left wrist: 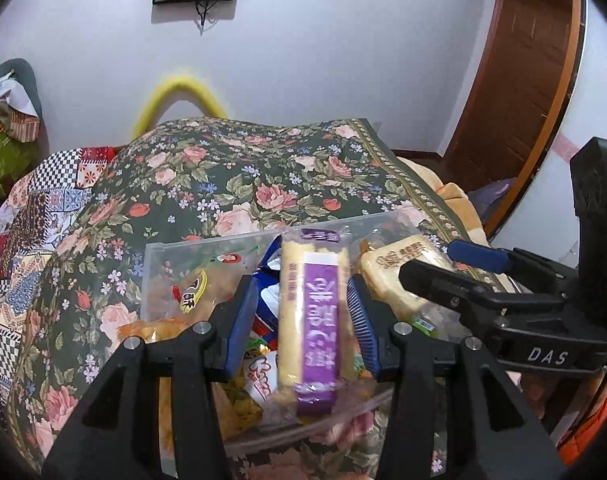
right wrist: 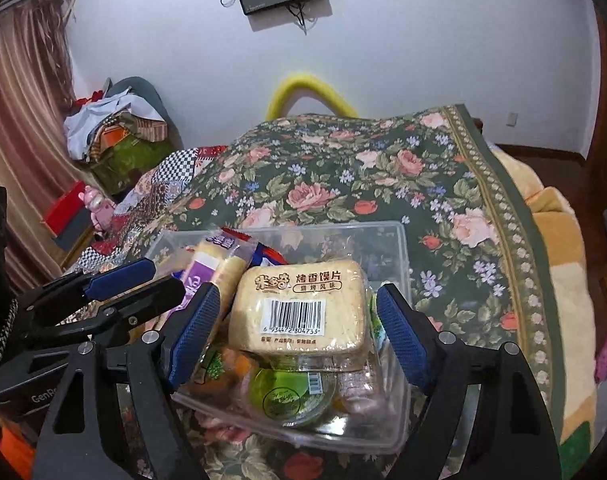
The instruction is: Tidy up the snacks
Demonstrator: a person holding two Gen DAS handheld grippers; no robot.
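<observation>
meanwhile, over a clear plastic bin (right wrist: 399, 240) set on a floral bedspread (right wrist: 383, 176), two hand-held grippers hover side by side among the snacks; the left gripper (left wrist: 301, 316) has its blue pads set either side of a long yellow cake bar in a purple-banded wrapper (left wrist: 315, 320), the right pad at the wrapper's edge and the left one seemingly a little off it, so whether it truly clamps the bar cannot be told from these views; the bar's long axis runs straight out along the fingers, away from the camera, its far end reaching toward the bin's back wall; the right gripper (right wrist: 299, 332) stands with fingers spread wide around a tan packet of toasted bread slices (right wrist: 299, 308), neither pad touching it; that packet lies flat, barcode up, atop a green jelly cup (right wrist: 291, 396), its longer side lying across the gap between the pads; the packet sits just to the right of the bar, so the right tool is the nearer one for it, and closing inward would likely seat the pads on its short ends.
</observation>
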